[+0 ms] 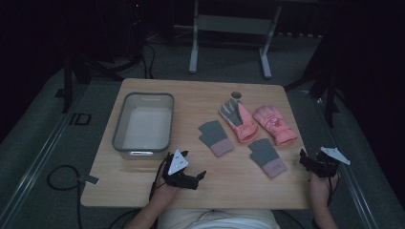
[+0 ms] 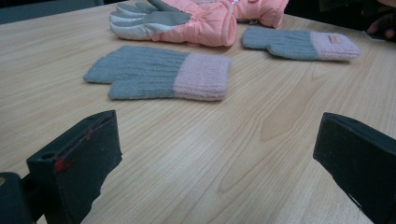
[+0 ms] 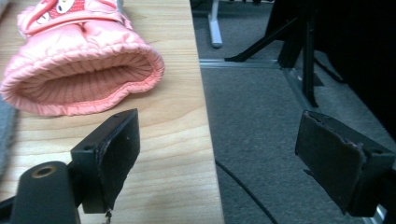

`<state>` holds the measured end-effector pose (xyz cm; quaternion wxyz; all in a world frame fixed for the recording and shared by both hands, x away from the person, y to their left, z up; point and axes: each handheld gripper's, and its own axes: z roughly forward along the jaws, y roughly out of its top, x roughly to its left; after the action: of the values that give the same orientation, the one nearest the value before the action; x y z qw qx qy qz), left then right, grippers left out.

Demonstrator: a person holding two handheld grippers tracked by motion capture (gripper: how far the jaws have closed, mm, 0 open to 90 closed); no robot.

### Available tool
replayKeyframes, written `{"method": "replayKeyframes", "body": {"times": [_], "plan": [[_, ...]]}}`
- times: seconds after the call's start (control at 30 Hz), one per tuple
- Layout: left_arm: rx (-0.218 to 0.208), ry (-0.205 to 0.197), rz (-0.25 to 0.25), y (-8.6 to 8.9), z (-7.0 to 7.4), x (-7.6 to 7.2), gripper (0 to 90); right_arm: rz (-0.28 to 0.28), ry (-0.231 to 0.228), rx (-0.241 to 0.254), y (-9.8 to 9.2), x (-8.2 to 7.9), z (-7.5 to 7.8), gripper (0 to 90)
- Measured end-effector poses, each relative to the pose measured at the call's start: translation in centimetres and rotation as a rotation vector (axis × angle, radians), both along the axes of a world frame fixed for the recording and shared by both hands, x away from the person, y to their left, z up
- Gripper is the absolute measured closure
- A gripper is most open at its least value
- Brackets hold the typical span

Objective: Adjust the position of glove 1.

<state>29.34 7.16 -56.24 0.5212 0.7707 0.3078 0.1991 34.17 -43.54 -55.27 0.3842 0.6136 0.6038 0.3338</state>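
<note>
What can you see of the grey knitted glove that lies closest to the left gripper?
The grey knitted glove looks like ribbed wool, with a grey hand part and a pale pink cuff. It lies flat on the wooden table, thumb toward the camera in the left gripper view, cuff to the right there. Nothing seems to touch it; the pink padded glove lies just behind it.

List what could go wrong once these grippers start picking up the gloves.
The right pink glove lies near the table edge, so a nudge from the open right gripper might push it off. The pink gloves touch; grabbing one may drag the other. The flat knit glove could slip from the left gripper.
</note>
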Motion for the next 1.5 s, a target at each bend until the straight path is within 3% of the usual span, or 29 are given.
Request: {"method": "replayKeyframes", "body": {"times": [0.2, 0.3, 0.33, 0.47, 0.53, 0.7, 1.13, 1.3, 1.5], "plan": [[0.012, -0.007, 0.000, -0.1, 0.0, -0.1, 0.5, 0.001, 0.012, 0.007, -0.1, 0.1, 0.0, 13.9], [0.012, -0.009, 0.000, -0.1, 0.0, -0.1, 0.5, 0.003, 0.033, 0.006, 0.0, 0.1, 0.0, 13.9], [0.013, -0.008, 0.000, -0.1, 0.0, -0.1, 0.5, 0.011, 0.060, 0.016, -0.2, 0.1, 0.0, 13.6], [0.012, -0.008, -0.001, -0.1, 0.0, -0.1, 0.5, 0.007, 0.074, 0.007, -0.3, -0.1, 0.6, 13.0], [0.013, -0.008, -0.001, -0.1, 0.0, -0.1, 0.5, 0.017, 0.076, 0.039, -0.4, -0.1, 1.6, 12.6], [0.011, -0.008, 0.000, -0.1, 0.0, -0.1, 0.5, 0.025, 0.068, 0.043, -0.3, -0.1, 2.7, 11.9], [0.005, -0.009, -0.003, -0.1, 0.0, -0.1, 0.5, 0.101, -0.015, -0.004, 1.9, 1.0, 8.5, 16.0], [0.009, -0.011, -0.005, -0.1, 0.0, -0.1, 0.5, 0.169, -0.016, 0.009, 3.0, 1.9, 10.4, 15.9], [0.010, -0.011, -0.006, -0.1, 0.0, -0.1, 0.5, 0.265, -0.011, -0.015, 5.1, 2.9, 11.9, 13.3]]}}
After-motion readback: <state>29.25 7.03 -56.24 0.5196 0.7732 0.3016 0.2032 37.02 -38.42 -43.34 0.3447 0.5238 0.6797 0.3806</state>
